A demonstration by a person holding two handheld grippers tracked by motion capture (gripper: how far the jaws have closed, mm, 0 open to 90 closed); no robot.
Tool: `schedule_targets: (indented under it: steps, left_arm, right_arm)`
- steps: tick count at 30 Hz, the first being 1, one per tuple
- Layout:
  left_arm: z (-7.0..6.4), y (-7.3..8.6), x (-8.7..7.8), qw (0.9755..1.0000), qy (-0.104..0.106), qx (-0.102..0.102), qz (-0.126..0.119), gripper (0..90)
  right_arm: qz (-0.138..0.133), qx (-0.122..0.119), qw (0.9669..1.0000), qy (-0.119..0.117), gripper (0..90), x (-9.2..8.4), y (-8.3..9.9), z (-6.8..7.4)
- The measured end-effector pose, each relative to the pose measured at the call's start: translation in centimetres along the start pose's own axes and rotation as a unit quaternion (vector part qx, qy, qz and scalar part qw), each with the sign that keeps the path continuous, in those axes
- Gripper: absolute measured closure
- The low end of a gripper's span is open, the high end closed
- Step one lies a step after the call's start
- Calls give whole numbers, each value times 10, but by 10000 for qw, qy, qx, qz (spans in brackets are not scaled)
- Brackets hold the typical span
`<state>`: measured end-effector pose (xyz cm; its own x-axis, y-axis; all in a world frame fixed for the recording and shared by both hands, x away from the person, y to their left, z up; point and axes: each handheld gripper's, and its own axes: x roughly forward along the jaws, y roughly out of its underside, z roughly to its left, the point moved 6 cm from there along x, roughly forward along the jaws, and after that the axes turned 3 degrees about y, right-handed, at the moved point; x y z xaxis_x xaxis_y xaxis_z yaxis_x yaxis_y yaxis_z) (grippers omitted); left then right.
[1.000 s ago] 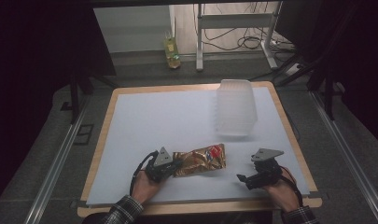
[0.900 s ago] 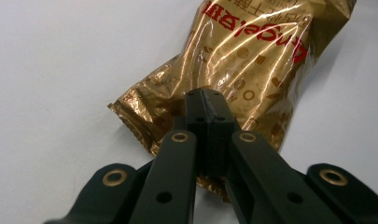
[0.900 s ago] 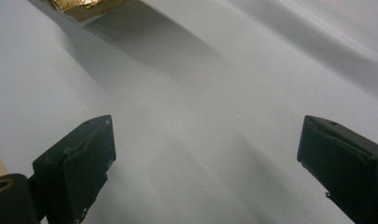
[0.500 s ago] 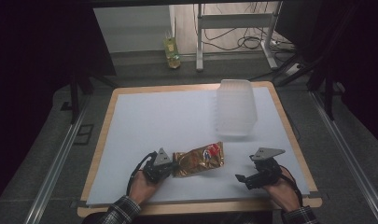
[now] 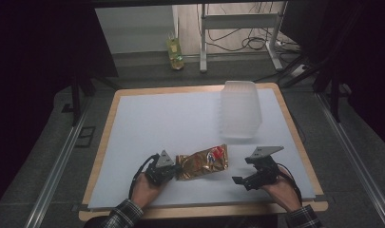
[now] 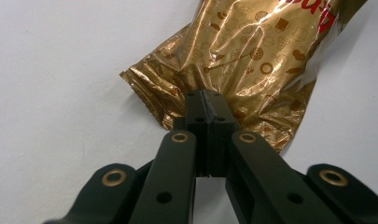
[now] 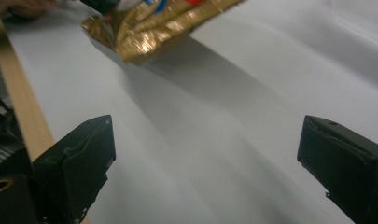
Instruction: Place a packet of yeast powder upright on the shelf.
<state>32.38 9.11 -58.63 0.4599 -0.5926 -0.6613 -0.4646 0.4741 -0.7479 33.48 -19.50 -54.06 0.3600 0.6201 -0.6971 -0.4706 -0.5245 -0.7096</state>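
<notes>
Between the left claw's (image 6: 205,100) shut jaws, apparently pinched, gold snack bag's (image 6: 252,60) crimped end.

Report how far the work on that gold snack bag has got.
Done: the left gripper is clamped on the gold snack bag's crimped end. In hand: the right gripper hovers open beside it, gripping nothing. Left: the bag looks unopened, and the clear container sits apart.

A lab: metal rig frame (image 5: 237,21), trailing floor cables (image 5: 237,45).
</notes>
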Motion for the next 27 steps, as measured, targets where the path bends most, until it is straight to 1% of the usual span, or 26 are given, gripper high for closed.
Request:
schedule_targets:
  steps: [1,6,8,10,14,19,22,25,27]
  left_arm:
    - [0,0,0,10000,3,-3,-1,898]
    - [0,0,0,10000,20,-9,-3,898]
    - [0,0,0,10000,24,-20,-7,898]
    - [0,0,0,10000,25,-21,-8,897]
    - [1,0,0,10000,49,-36,-9,897]
    - [1,0,0,10000,32,-26,-10,898]
    - [0,0,0,10000,25,-19,-10,898]
    - [0,0,0,10000,27,-21,-10,898]
    - [1,0,0,10000,37,-32,-12,898]
  right_arm:
    - [15,52,10000,-63,45,1,-2,1]
    - [134,224,9994,-222,42,9,-9,4]
    - [201,280,9991,-256,35,13,-12,4]
    - [201,328,9989,-283,32,15,-17,4]
    - [247,567,9970,-467,23,22,-26,4]
    - [310,716,9951,-610,22,32,-36,4]
    - [392,791,9942,-608,41,39,-41,4]
    - [476,871,9930,-644,84,48,-45,4]
    - [490,888,9926,-664,94,50,-46,4]
